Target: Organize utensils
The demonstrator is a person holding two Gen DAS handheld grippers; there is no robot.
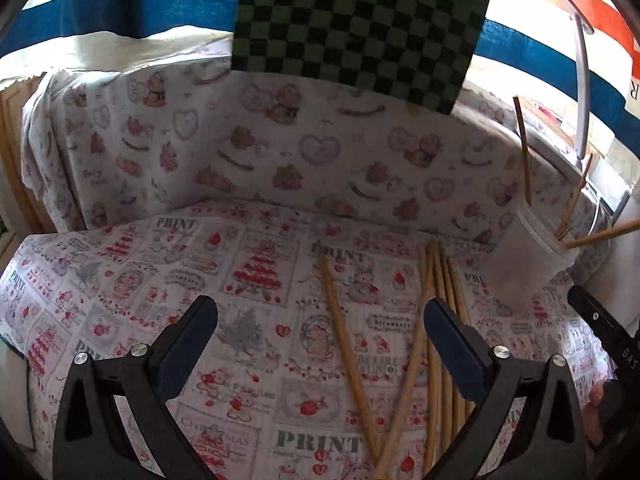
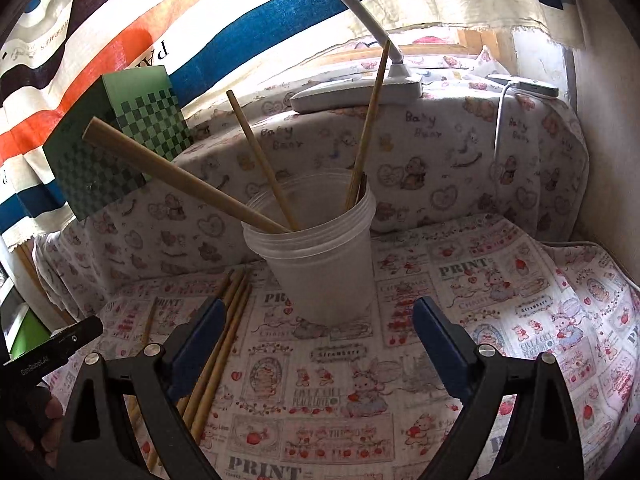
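Printed cloth with red strawberries, bears and the word PRINT [image 2: 500, 300] covers the flat surface and rises into a padded back wall, with a blue, white and orange striped curtain [image 2: 280, 12] above. At the centre of the right wrist view, just beyond the right gripper [image 2: 320, 344], stands a translucent white plastic cup [image 2: 320, 264], upright, with four tan bamboo chopsticks [image 2: 264, 168] leaning out of it in different directions; the thickest-looking one slants toward the upper left of the frame. Loose bamboo chopsticks [image 1: 436, 320] lie flat on the cloth in a rough bundle, lower right in the left wrist view, passing under the right-hand finger of the left gripper [image 1: 320, 344], with one stray stick [image 1: 344, 344] crossing diagonally between the fingers. Whether that finger touches the bundle is hard to tell. Both grippers gape wide and hold nothing. A green checkered board [image 1: 360, 28] leans at the top of the left view.
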